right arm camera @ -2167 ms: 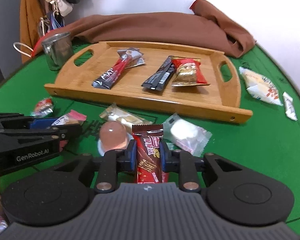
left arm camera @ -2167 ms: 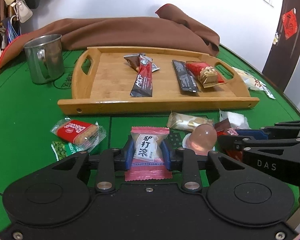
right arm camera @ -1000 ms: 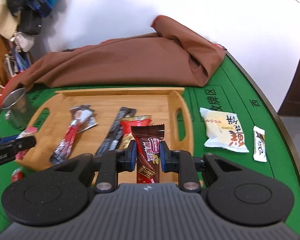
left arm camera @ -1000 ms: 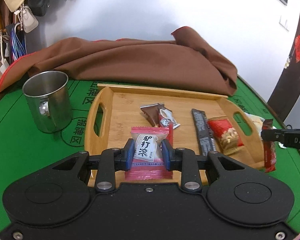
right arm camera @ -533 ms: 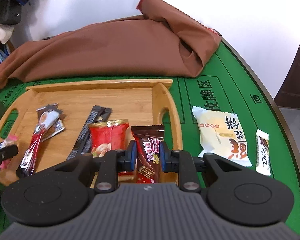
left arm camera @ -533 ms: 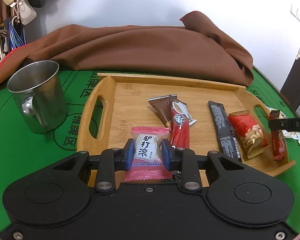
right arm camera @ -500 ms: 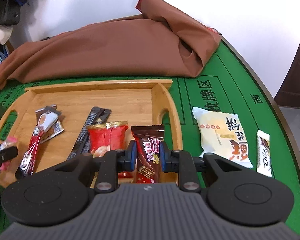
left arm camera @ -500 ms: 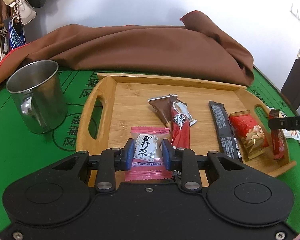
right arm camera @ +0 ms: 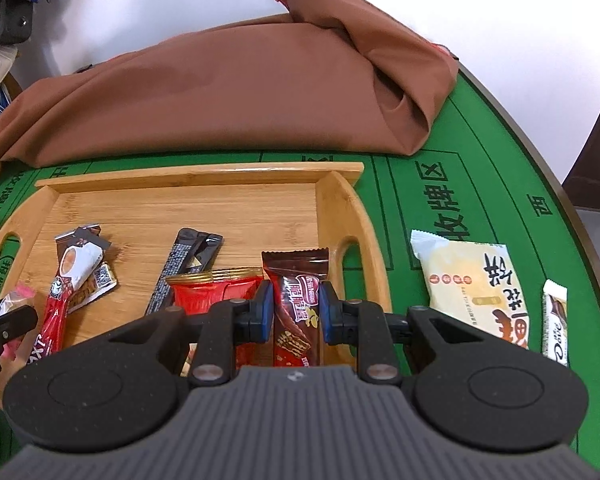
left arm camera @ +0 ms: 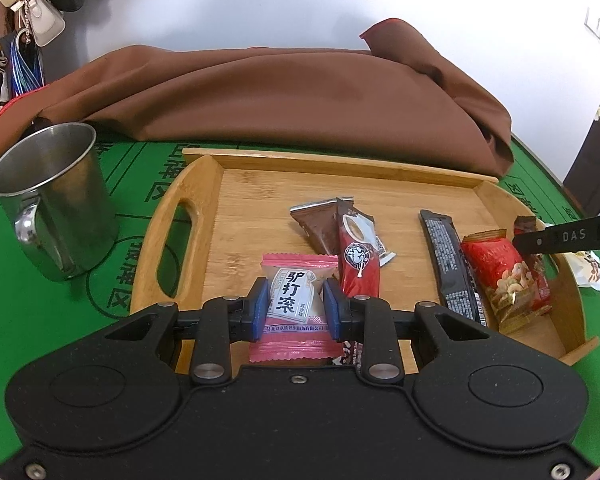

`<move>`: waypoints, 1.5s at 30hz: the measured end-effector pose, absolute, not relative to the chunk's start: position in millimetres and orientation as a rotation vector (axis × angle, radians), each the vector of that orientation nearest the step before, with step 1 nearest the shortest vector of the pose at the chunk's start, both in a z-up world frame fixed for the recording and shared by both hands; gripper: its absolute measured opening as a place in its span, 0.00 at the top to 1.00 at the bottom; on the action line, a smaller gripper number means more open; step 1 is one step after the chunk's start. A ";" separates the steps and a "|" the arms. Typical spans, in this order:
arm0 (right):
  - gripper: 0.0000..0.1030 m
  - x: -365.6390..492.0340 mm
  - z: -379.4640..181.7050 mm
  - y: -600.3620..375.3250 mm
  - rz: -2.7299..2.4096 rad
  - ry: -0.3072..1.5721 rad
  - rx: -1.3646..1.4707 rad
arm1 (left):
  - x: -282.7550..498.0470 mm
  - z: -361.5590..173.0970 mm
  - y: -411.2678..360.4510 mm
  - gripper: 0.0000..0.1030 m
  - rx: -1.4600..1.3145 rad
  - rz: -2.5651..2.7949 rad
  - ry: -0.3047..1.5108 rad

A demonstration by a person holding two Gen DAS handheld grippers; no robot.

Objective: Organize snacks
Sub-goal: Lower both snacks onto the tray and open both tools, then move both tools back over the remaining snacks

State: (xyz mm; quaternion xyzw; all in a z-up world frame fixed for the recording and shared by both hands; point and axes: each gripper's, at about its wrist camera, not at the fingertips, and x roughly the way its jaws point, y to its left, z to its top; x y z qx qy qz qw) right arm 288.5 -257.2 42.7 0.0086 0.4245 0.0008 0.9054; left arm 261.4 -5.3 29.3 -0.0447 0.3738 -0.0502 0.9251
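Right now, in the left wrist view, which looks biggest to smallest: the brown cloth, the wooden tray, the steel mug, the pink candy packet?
1. brown cloth
2. wooden tray
3. steel mug
4. pink candy packet

The packet sits nearest the camera, so it probably looks larger than it is.

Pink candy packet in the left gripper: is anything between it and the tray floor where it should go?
Nothing visible blocks it. The pink candy packet, clamped in the left gripper, hangs over bare wood of the tray; the red stick sachet lies just beside it.
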 end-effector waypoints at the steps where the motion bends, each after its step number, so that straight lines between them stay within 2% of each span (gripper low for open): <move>1: 0.73 288.9 41.6 -256.7 0.004 0.879 0.018 | 261.9 28.7 -5.6 0.74 -0.092 -0.105 0.767; 10: 0.73 291.2 37.5 -253.8 0.023 0.889 0.022 | 267.4 21.8 -9.1 0.73 -0.085 -0.110 0.779; 16: 0.66 286.8 40.9 -253.8 0.033 0.879 0.027 | 265.8 23.9 -11.3 0.73 -0.079 -0.115 0.767; 18: 0.54 282.5 43.8 -252.7 0.033 0.868 0.017 | 263.0 27.3 -12.5 0.66 -0.067 -0.115 0.755; 22: 0.49 270.2 52.2 -250.4 0.046 0.849 0.014 | 255.5 33.0 -13.0 0.55 -0.056 -0.117 0.743; 27: 0.33 250.7 61.5 -245.9 0.069 0.823 0.002 | 240.6 40.1 -11.4 0.28 -0.062 -0.126 0.721; 30: 0.27 237.9 64.9 -243.0 0.093 0.809 -0.001 | 228.3 44.9 -12.4 0.18 -0.043 -0.131 0.701; 36: 0.19 207.8 70.5 -234.0 0.140 0.779 -0.006 | 200.5 54.9 -11.7 0.07 -0.029 -0.150 0.672; 45: 0.11 159.3 66.8 -221.5 0.181 0.736 -0.028 | 159.5 59.4 -5.6 0.01 -0.030 -0.157 0.646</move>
